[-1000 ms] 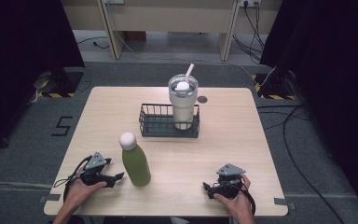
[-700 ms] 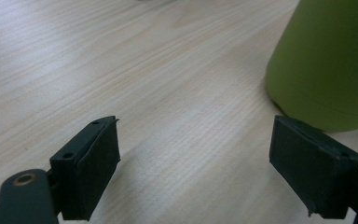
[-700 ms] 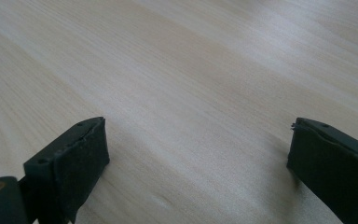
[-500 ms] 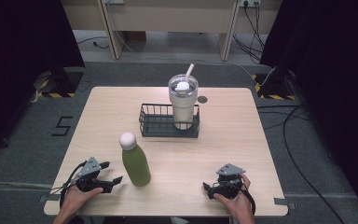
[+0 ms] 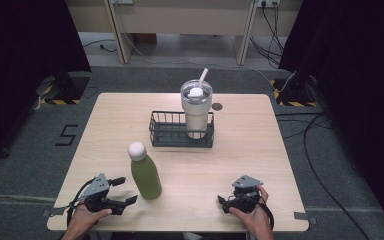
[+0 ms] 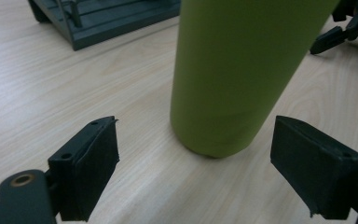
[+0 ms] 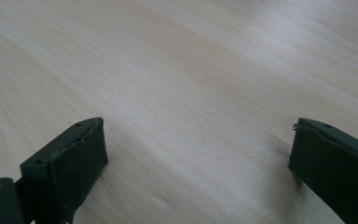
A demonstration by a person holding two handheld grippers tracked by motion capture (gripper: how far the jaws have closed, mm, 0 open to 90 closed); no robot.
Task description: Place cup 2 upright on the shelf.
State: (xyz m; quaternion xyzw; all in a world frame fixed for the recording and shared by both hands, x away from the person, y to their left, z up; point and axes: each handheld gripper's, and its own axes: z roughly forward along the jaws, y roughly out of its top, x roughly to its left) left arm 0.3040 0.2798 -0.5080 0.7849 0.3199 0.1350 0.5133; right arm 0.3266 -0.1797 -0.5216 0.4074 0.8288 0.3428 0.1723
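The green bottle stands upright just ahead of the left claw, jaws spread apart, untouched.

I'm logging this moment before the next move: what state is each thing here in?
green bottle: upright on the table, capped, ungripped.
tumbler: upright in the basket, lidded, straw in.
wire basket: upright on the table.
left gripper: open, facing the bottle.
right gripper: open, nothing between its jaws.

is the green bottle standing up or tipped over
Standing up: the green bottle rests on its base on the table, white cap on top.
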